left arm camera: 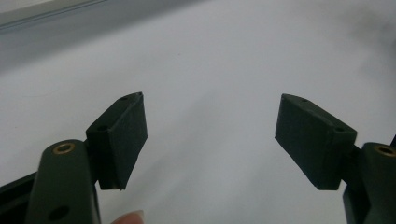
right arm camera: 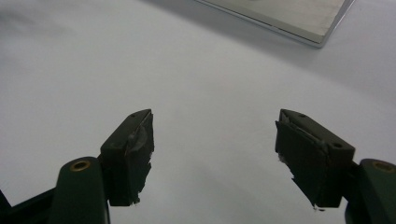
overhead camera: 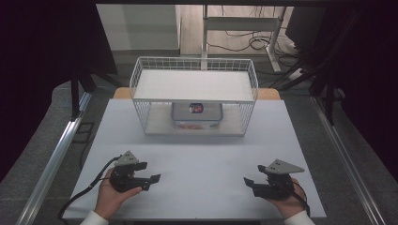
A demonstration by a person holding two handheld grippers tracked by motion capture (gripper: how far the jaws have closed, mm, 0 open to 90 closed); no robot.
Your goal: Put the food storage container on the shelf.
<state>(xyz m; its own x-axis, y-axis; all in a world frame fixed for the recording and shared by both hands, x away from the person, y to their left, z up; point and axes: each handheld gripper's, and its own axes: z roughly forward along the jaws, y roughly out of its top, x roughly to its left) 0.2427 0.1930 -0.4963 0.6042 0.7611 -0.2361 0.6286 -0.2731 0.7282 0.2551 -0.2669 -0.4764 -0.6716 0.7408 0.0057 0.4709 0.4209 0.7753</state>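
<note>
Gaping black hand-held gripper (right arm camera: 212, 158) (frayed pads (right arm camera: 135, 158)) over smooth white table (right arm camera: 70, 60)

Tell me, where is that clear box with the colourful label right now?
In the high view, the clear box sits on the lower shelf of the white wire rack, at the table's far middle.

grey floor (overhead camera: 47, 122) beyond the white table (overhead camera: 202, 154), black curtains (overhead camera: 42, 47) either side (cables (overhead camera: 244, 42) behind)

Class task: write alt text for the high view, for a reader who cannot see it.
A person's hands rest two open grippers, left gripper and right gripper, on a white table. Beyond them a white wire rack shelters a clear lidded container under its shelf.
</note>
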